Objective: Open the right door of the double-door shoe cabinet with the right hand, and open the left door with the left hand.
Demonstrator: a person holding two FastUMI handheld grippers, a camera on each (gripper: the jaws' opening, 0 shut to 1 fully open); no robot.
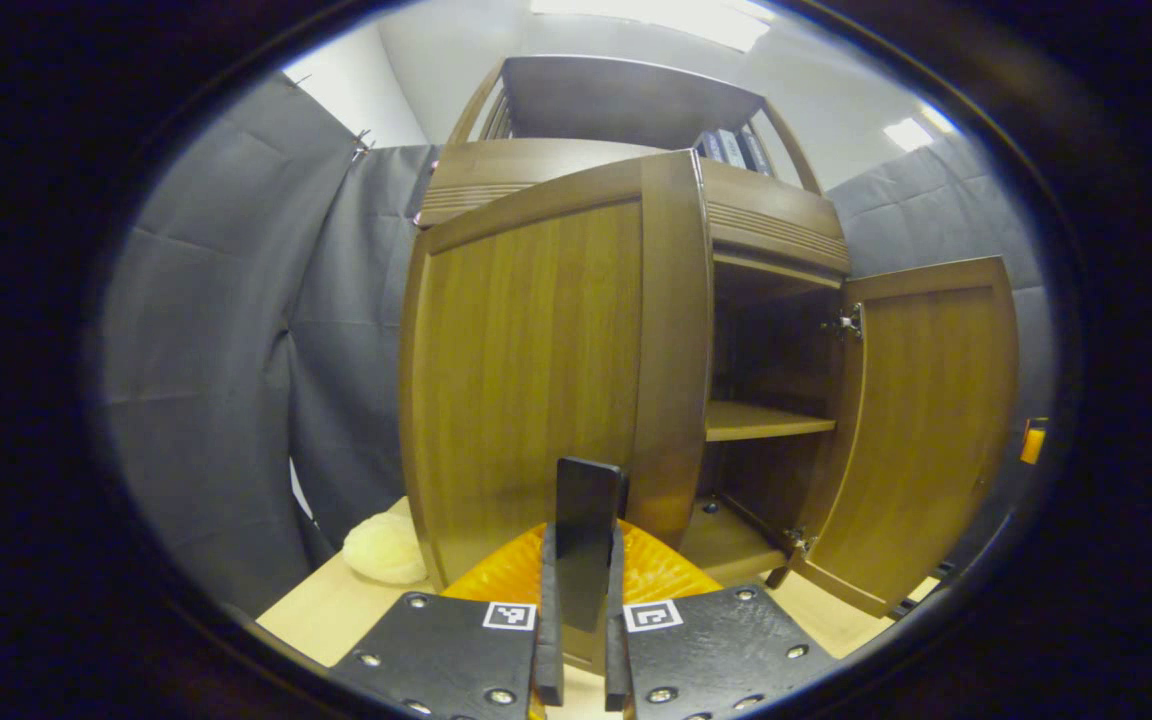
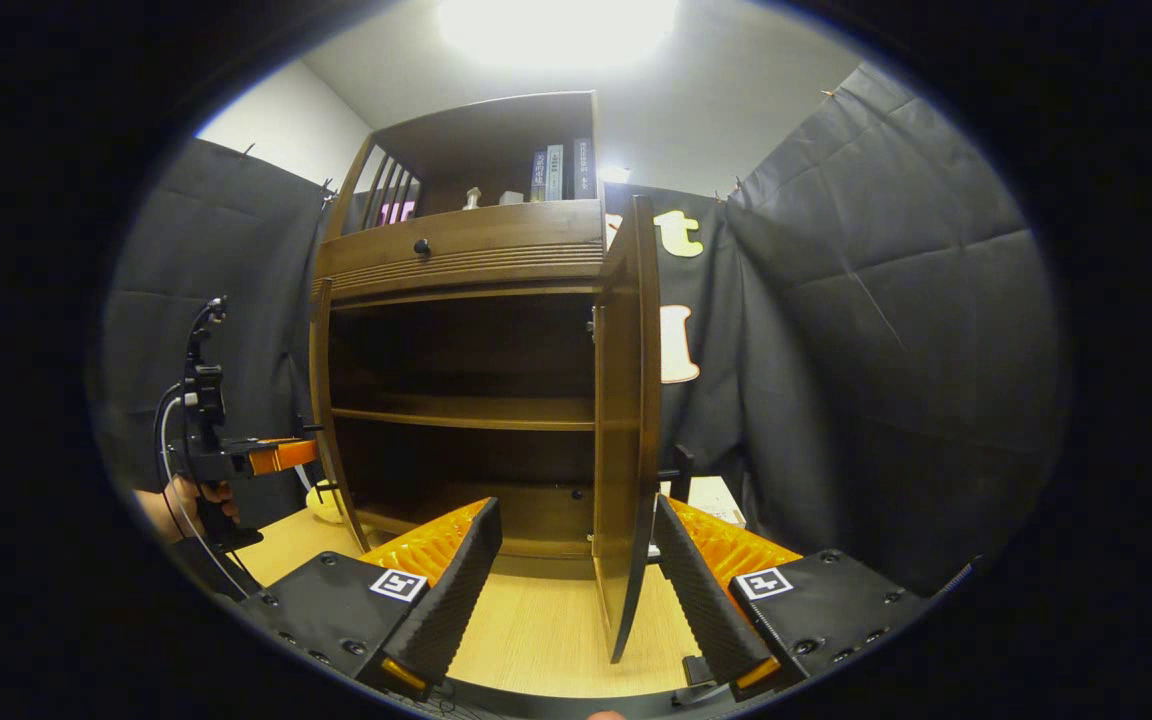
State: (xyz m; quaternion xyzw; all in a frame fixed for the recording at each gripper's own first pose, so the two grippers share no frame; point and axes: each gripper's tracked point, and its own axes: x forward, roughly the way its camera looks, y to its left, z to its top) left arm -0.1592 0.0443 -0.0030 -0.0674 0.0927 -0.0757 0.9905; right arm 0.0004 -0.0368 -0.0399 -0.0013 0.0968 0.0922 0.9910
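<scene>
Brown wooden shoe cabinet [image 2: 466, 250] stood on a light wood table [image 2: 546, 620], both doors swung out, dark shelves bare inside. Left door [image 1: 536, 370] sat close ahead of the left gripper [image 1: 584, 560], whose fingers were pinched narrow on a dark handle [image 1: 586, 520] at that door's edge. Right door [image 2: 626, 430] stood edge-on between the right gripper's [image 2: 576, 600] wide-spread fingers, touching neither. Grey curtain [image 2: 886, 350] hung near on the right; open tabletop in front.
</scene>
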